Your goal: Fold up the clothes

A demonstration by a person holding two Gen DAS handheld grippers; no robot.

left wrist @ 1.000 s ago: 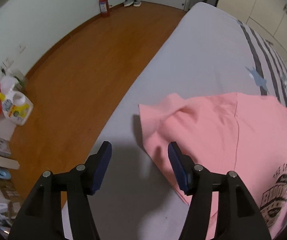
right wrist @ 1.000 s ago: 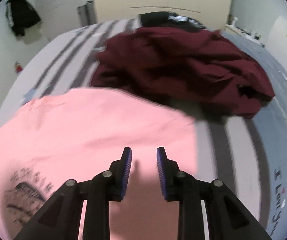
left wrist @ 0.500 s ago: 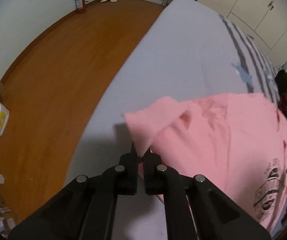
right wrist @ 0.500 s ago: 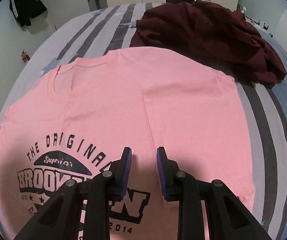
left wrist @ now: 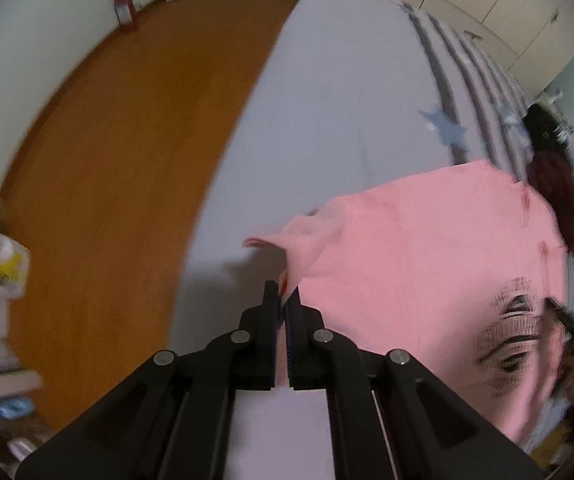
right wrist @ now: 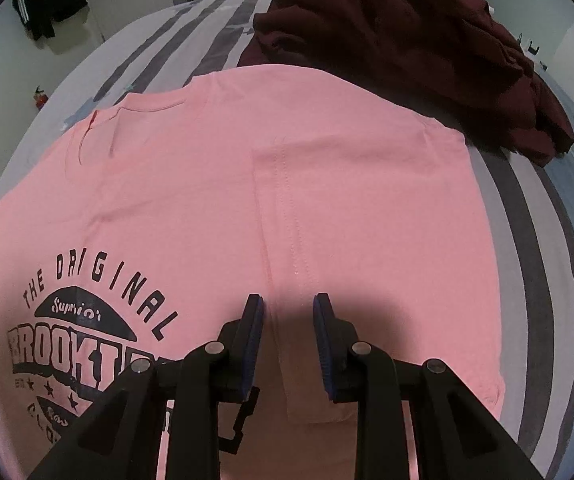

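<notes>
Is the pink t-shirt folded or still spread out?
Mostly spread: pink t-shirt lies flat, print up, one sleeve folded over; left gripper pinches its other sleeve.

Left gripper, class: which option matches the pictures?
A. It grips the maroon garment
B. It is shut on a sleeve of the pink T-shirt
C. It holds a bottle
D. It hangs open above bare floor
B: the left gripper has its jaws pinched on pink T-shirt fabric at the sleeve edge.

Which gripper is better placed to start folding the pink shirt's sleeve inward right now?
Left. The left gripper is already shut on the pink shirt at its sleeve edge. The right gripper only hovers, jaws apart, above the shirt's flat middle.
</notes>
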